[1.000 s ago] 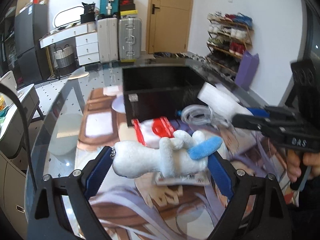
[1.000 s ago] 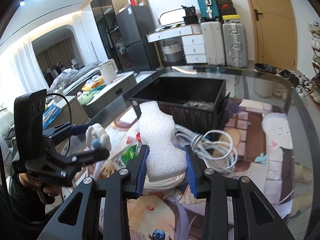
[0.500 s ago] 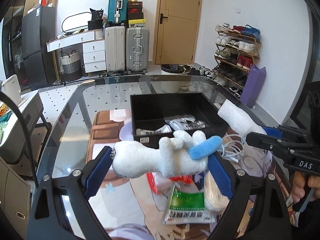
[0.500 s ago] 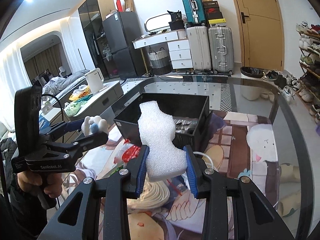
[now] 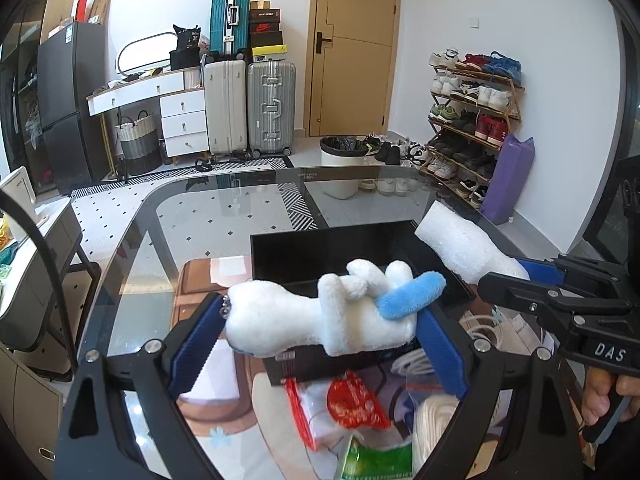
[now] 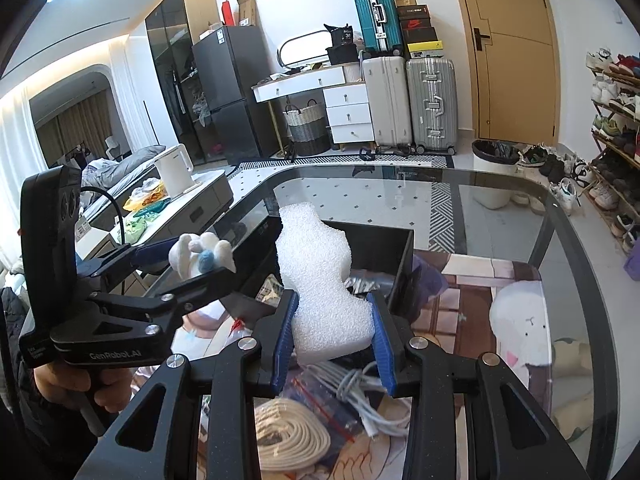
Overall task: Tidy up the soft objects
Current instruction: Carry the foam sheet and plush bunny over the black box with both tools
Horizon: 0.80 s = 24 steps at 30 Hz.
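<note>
Jaws of the left gripper (image 5: 320, 332) are standing wide because the white plush toy (image 5: 320, 318) is lying lengthwise between them, its head against one blue pad and its feet against the other; a grip across the long axis is keeping the soft body from folding. Beside it, the right gripper (image 6: 332, 336) is squeezing the base of a white foam piece (image 6: 320, 280), its pads pressing in narrow on the spongy material while the upper part is sticking up free. Both loads are hanging in the air above the near edge of the black bin (image 5: 348, 252), which is sitting on the glass table (image 5: 224, 216); that placement suggests the bin is serving as the drop-off for the soft items. Below the grippers, a coiled white cable (image 6: 360, 388), a cream rope (image 6: 288, 428) and small packets (image 5: 352, 404) are lying on the table, probably left out as non-soft clutter.
</note>
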Motion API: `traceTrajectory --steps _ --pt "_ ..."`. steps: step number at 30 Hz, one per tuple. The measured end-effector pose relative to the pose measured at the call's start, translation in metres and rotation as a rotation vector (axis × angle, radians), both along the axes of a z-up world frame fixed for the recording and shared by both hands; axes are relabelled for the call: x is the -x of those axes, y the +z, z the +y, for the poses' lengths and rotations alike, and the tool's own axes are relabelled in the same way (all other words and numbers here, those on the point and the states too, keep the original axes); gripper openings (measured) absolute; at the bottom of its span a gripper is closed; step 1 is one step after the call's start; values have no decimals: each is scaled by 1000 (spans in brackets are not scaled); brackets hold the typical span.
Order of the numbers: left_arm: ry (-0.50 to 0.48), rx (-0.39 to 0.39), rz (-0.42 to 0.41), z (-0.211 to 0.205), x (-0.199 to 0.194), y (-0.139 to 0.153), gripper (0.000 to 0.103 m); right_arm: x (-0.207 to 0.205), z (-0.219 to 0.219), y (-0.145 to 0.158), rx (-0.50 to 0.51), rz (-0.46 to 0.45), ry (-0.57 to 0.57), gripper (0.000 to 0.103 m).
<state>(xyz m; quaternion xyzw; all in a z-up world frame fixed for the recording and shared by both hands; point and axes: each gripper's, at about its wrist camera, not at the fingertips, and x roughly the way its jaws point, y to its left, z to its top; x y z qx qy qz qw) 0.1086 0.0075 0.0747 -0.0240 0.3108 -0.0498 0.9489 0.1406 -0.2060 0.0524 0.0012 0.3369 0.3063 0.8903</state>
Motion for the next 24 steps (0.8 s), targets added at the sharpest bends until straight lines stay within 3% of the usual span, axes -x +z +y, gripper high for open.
traceTrajectory --steps 13,24 --pt "6 -16 23 -2 -34 -7 92 -23 18 -7 42 22 -14 36" --pt "15 -74 46 -13 -48 -18 92 -40 25 -17 61 42 -20 35"
